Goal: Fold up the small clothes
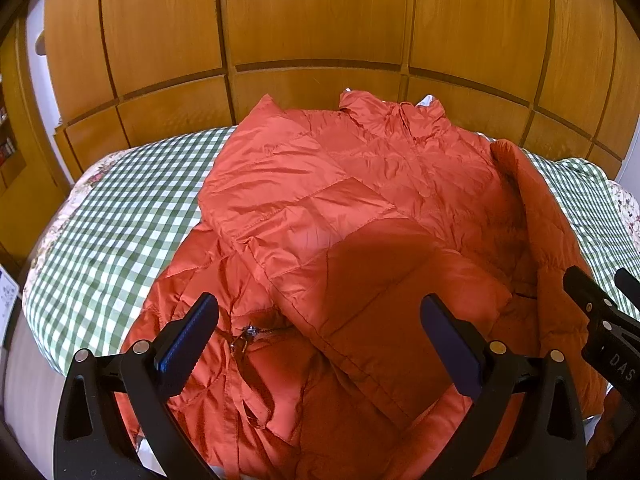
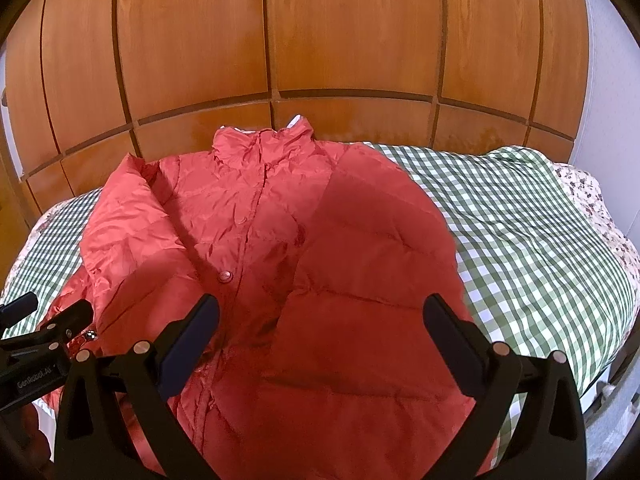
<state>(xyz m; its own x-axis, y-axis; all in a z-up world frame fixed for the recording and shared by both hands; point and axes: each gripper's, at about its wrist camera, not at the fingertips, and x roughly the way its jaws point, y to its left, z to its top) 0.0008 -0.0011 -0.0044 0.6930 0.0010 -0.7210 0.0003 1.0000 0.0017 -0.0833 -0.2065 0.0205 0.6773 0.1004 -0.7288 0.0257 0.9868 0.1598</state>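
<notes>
An orange-red quilted puffer jacket (image 1: 360,208) lies front up on the bed, collar at the far side. It also shows in the right wrist view (image 2: 280,240). Its left sleeve (image 1: 280,184) is folded across the chest. My left gripper (image 1: 320,320) is open and empty, held above the jacket's lower hem near a zipper pull (image 1: 248,330). My right gripper (image 2: 320,320) is open and empty above the jacket's lower right part. The right gripper also shows at the right edge of the left wrist view (image 1: 604,312). The left gripper shows at the left edge of the right wrist view (image 2: 52,320).
A green and white checked bedspread (image 1: 120,220) covers the bed, seen too in the right wrist view (image 2: 520,232), with a floral border (image 2: 592,192). A wooden panelled wardrobe (image 1: 320,20) stands behind the bed. The near bed edge (image 2: 600,376) is at lower right.
</notes>
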